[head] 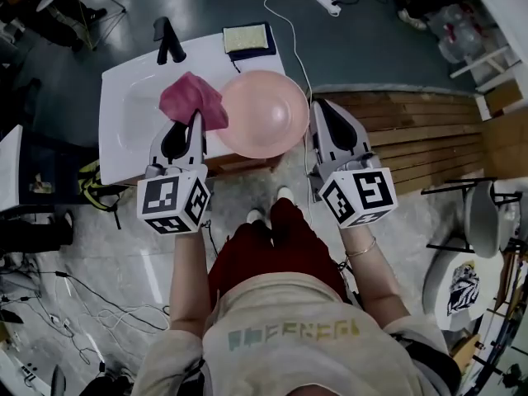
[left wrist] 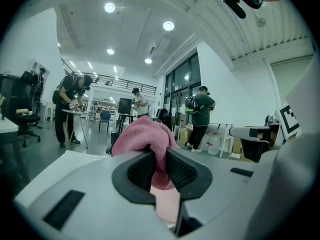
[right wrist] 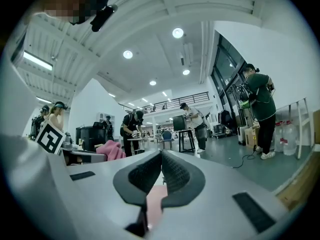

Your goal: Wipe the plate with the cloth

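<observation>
A round pink plate [head: 262, 112] is held up over the front edge of a white table [head: 124, 114]. My right gripper [head: 317, 106] is shut on the plate's right rim; the right gripper view shows a pink strip of plate [right wrist: 155, 199] between the closed pads [right wrist: 172, 174]. My left gripper [head: 196, 119] is shut on a crumpled pink cloth [head: 191, 97], which lies against the plate's left rim. In the left gripper view the cloth [left wrist: 145, 136] bulges above the jaws and the plate [left wrist: 167, 204] shows below them. The cloth [right wrist: 112, 150] also appears at the left in the right gripper view.
On the table's far side lie a black object [head: 169, 41] and a pale pad on a dark cover [head: 247, 38]. A wooden platform [head: 429, 122] is to the right, with a white cable and power strip [head: 328, 2] beyond. Several people stand in the hall behind.
</observation>
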### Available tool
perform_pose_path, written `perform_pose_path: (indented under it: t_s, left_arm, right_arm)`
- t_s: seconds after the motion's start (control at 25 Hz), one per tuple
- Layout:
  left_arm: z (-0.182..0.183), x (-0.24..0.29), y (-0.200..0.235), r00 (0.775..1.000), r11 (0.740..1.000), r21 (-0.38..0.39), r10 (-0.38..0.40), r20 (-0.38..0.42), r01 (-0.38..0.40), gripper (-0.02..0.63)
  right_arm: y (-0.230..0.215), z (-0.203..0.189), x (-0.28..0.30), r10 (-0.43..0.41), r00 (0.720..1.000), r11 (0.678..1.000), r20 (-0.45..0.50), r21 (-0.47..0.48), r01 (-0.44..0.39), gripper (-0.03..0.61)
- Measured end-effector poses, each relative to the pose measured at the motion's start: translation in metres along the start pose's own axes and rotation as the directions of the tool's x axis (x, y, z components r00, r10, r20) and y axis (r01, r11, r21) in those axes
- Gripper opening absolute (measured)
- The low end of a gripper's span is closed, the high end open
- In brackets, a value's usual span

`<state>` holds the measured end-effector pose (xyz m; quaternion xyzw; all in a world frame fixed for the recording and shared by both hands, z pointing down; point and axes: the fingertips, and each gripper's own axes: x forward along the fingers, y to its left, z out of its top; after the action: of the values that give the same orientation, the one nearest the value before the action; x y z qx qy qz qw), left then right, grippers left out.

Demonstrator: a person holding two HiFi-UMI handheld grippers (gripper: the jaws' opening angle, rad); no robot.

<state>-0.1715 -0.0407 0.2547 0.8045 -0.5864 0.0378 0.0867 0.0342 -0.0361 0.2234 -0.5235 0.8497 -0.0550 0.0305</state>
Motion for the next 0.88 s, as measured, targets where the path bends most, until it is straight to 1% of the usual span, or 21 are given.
perform_pose_path:
  t_s: [0.2,0.56,0.88]
  left_arm:
    - [0.005,-0.022,-0.006,1.000,1.000,0.029,-0.008,0.014,0.008,0.066]
    - [0.008,-0.054,-0.014,0.999,0.999,0.044,-0.032,0.033,0.030,0.066]
    - [0.009,-0.074,-0.017,0.998,0.998,0.059,-0.037,0.048,0.034,0.066]
  right_arm:
    - [0.013,0.006,-0.018,-0.011,1.000,1.000,0.011,-0.022,0.011,0.037]
    - [0.028,0.007,-0.047,-0.030,0.999,0.998,0.017,-0.051,0.031,0.037]
    - [0.039,0.006,-0.063,-0.021,0.999,0.999,0.028,-0.033,0.022,0.037]
